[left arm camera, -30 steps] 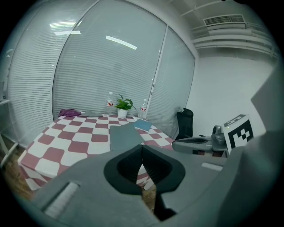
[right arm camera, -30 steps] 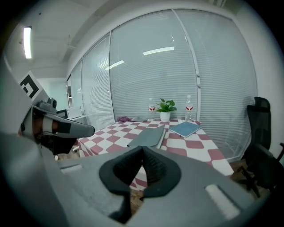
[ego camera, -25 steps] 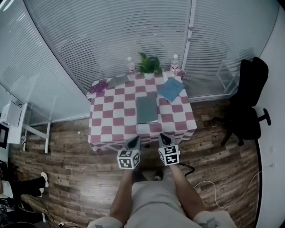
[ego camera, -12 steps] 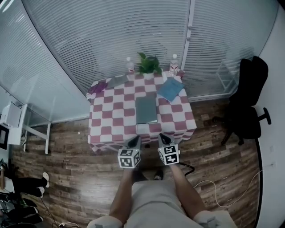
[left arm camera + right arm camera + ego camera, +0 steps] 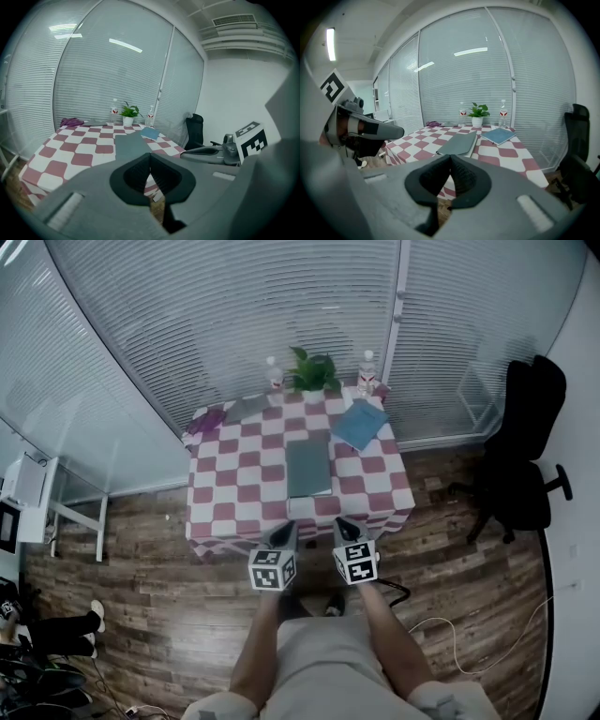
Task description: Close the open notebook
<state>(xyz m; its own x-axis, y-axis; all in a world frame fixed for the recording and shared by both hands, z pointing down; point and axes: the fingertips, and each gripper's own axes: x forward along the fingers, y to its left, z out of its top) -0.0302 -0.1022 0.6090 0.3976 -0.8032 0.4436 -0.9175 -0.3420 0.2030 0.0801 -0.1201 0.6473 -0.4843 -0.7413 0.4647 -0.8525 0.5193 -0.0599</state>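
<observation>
The person stands on the wooden floor (image 5: 141,596) just short of the desk (image 5: 225,493), both forearms stretched forward. The left gripper (image 5: 284,535) and the right gripper (image 5: 345,529) are held side by side, near each other but apart, over the floor at the desk's near edge, tips tilted down toward it. Each gripper's own view shows its jaws closed tip to tip with nothing between them. On the desk, which wears a red-and-white checked cloth (image 5: 361,486), the notebook (image 5: 308,468) lies flat around the middle, well beyond both grippers and touched by neither; its grey cover faces up, with a pale edge of pages showing along its near and right sides. Farther back to the right lies a blue book (image 5: 361,425), at an angle, and at the far left corner a purple cloth (image 5: 206,421). Along the far edge stand a potted plant (image 5: 314,376) between two bottles (image 5: 275,376). Behind them hang pale blinds (image 5: 234,315), and a black office chair (image 5: 525,456) stands to the right.
</observation>
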